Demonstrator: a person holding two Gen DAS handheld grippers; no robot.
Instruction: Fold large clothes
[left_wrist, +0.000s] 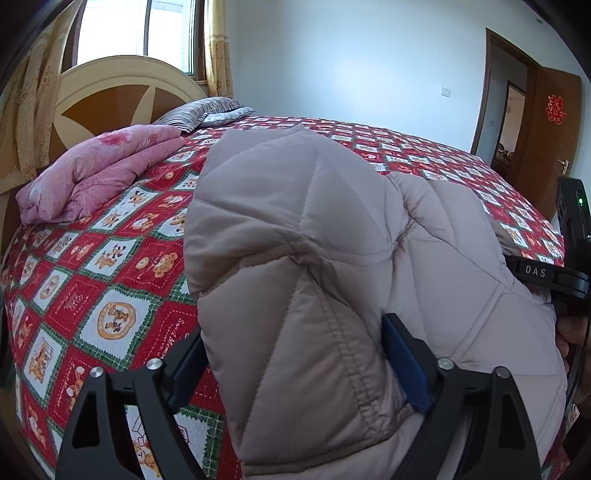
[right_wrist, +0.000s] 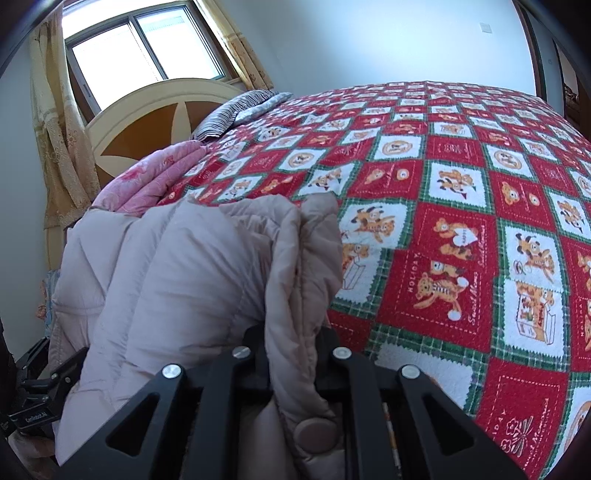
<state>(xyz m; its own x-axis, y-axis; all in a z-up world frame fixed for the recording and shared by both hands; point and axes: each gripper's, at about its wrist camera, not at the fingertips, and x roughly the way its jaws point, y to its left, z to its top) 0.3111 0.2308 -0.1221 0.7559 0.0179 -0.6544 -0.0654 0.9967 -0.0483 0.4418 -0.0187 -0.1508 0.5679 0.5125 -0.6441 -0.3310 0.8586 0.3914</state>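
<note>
The left gripper (left_wrist: 295, 354) pinches a thick fold of the coat (left_wrist: 314, 240), bunched at 6 o'clock over the bedspread (left_wrist: 110, 266), a pink quilt (left_wrist: 96, 173) at 10 o'clock. The right gripper (right_wrist: 291, 350) clamps the coat's edge (right_wrist: 295, 295).

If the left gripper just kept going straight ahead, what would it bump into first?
The left gripper already has the padded beige coat bunched between its fingers, so the coat comes first. Beyond it lies the red patterned bedspread, though depth is hard to judge here.
</note>
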